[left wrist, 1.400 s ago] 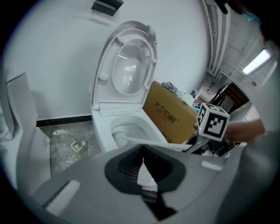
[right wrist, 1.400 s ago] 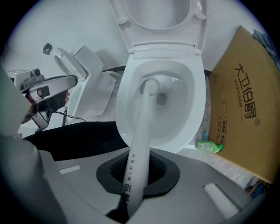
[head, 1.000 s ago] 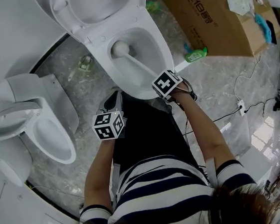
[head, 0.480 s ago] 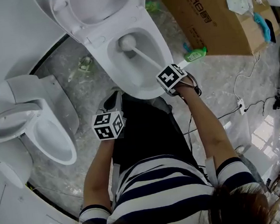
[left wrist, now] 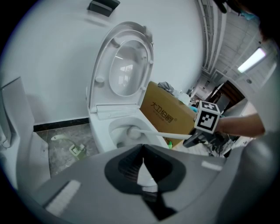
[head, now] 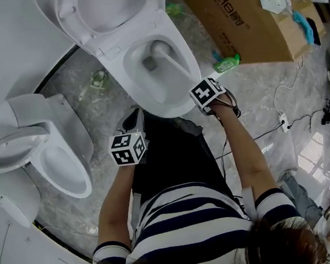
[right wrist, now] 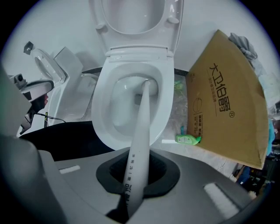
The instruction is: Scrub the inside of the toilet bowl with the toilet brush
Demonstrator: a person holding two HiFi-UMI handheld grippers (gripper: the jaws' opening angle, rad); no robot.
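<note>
The white toilet bowl (head: pixel 175 94) stands with its lid (head: pixel 110 10) raised. The white toilet brush (head: pixel 157 51) has its head blurred deep inside the bowl, its handle (right wrist: pixel 139 131) slanting back to my right gripper (head: pixel 203 94). That gripper is shut on the handle at the bowl's near right rim, and in the right gripper view (right wrist: pixel 139 168) the handle runs out between the jaws. From the left gripper view, the brush head (left wrist: pixel 130 131) rests in the bowl (left wrist: pixel 103 127). My left gripper (head: pixel 133 121) hangs shut and empty in front of the bowl, above the person's lap.
A second toilet (head: pixel 56 164) stands at the left. A big cardboard box (head: pixel 241 19) lies right of the bowl, with a green bottle (head: pixel 226 63) at its foot. Cables and a power strip (head: pixel 282 124) trail on the marble floor at the right.
The brush head has swept from the bowl's left side toward its far right. My right gripper has shifted right with the handle. The left gripper has stayed put.
</note>
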